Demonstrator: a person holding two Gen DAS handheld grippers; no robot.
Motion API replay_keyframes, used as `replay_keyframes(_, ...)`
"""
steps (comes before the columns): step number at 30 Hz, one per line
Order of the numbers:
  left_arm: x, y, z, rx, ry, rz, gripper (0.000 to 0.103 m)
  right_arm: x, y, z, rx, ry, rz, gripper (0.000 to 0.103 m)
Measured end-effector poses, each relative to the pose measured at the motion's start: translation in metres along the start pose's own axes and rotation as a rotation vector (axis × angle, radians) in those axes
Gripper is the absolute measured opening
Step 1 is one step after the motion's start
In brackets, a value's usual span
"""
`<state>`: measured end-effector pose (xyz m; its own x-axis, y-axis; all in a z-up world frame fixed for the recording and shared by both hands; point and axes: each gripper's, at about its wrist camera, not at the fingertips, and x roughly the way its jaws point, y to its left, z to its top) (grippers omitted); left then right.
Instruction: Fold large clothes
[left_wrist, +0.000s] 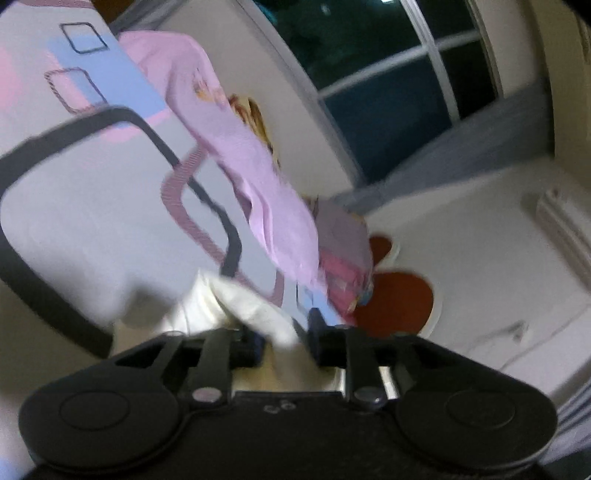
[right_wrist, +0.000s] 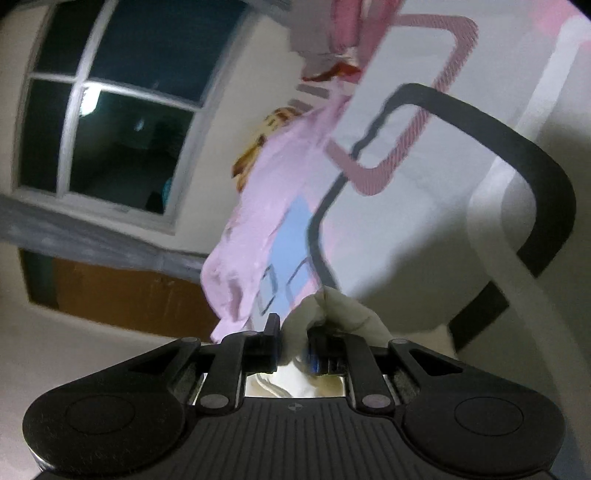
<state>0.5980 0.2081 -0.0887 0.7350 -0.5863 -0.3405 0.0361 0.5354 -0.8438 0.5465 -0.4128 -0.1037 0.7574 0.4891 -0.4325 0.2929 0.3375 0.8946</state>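
Pink cotton garment (left_wrist: 236, 147), printed with a cartoon figure, lies crumpled along the edge of the white bedsheet (left_wrist: 85, 206) with its black, pink and blue rounded-square pattern; we take that sheet as our landmark. In the left wrist view the garment runs diagonally over the sheet, from the upper part of the picture down toward our left gripper (left_wrist: 284, 341), and its lower end hangs just above and beside the gripper's right finger. A fold of cream-white cloth (left_wrist: 236, 299), lying at the near edge of the sheet, reaches down into the gap between the fingers. Our left gripper's fingers stand apart, and we see neither pad pressing on that cloth, though blur makes the contact hard to judge.

In the right wrist view the same garment (right_wrist: 266, 206) lies beside the sheet (right_wrist: 424, 221), on its window side, and its lower end comes down just above our right gripper (right_wrist: 293, 345), beside its left finger. The cream-white fold (right_wrist: 332, 310) sits at the sheet's near edge, partly between the fingers. Those fingers stand spread too; whether they touch the fold we cannot tell.
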Motion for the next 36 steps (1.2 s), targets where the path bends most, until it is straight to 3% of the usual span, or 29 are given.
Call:
replay_keyframes(1,-0.005,0.004,0.005,-0.015,-0.037,0.004,0.051,-0.005,-0.003,0.002,-0.005,-0.047,0.004,0.055)
replay_keyframes(2,-0.012,0.006,0.009,-0.026,-0.09,0.028,0.084,-0.011,-0.003,0.004,-0.012,-0.093,-0.012,0.068)
replay_keyframes(3,-0.023,0.007,0.013,-0.025,-0.158,0.088,0.101,-0.018,-0.004,0.006,-0.018,-0.137,-0.02,0.072)
replay_keyframes(4,-0.033,0.006,0.017,-0.012,-0.215,0.129,0.098,-0.027,-0.005,0.007,-0.019,-0.177,-0.021,0.073)
replay_keyframes(6,-0.037,0.001,0.024,0.035,-0.184,0.132,0.08,-0.039,0.013,-0.001,-0.162,-0.222,-0.054,0.072)
replay_keyframes(7,-0.033,-0.008,0.024,0.093,-0.16,0.133,0.078,-0.033,0.03,-0.009,-0.29,-0.198,-0.098,0.072)
replay_keyframes(11,0.02,-0.072,-0.008,0.413,0.0,0.17,0.078,0.027,0.091,-0.069,-0.74,-0.044,-0.199,0.07)
replay_keyframes(13,0.054,-0.103,-0.039,0.578,0.077,0.185,0.082,0.062,0.108,-0.103,-0.905,0.012,-0.249,0.07)
replay_keyframes(16,0.1,-0.121,-0.075,0.773,0.155,0.29,0.082,0.105,0.112,-0.139,-1.082,0.061,-0.328,0.07)
replay_keyframes(17,0.11,-0.116,-0.078,0.799,0.152,0.338,0.08,0.116,0.107,-0.142,-1.11,0.064,-0.367,0.07)
replay_keyframes(19,0.121,-0.094,-0.068,0.797,0.139,0.441,0.077,0.127,0.087,-0.125,-1.042,0.06,-0.403,0.07)
replay_keyframes(20,0.124,-0.08,-0.059,0.796,0.148,0.474,0.082,0.128,0.076,-0.111,-0.993,0.045,-0.425,0.07)
replay_keyframes(24,0.122,-0.044,-0.041,0.755,0.173,0.422,0.094,0.126,0.047,-0.079,-0.861,0.051,-0.435,0.07)
replay_keyframes(29,0.118,-0.033,-0.039,0.661,0.165,0.42,0.101,0.12,0.041,-0.078,-0.818,0.05,-0.439,0.072)
replay_keyframes(33,0.07,-0.058,-0.048,0.713,0.098,0.444,0.094,0.056,0.077,-0.094,-0.838,-0.023,-0.388,0.072)
replay_keyframes(34,0.046,-0.068,-0.056,0.719,0.043,0.423,0.095,0.034,0.08,-0.105,-0.866,-0.023,-0.352,0.072)
replay_keyframes(36,0.02,-0.083,-0.075,0.684,0.019,0.355,0.095,0.012,0.084,-0.131,-0.953,-0.018,-0.318,0.072)
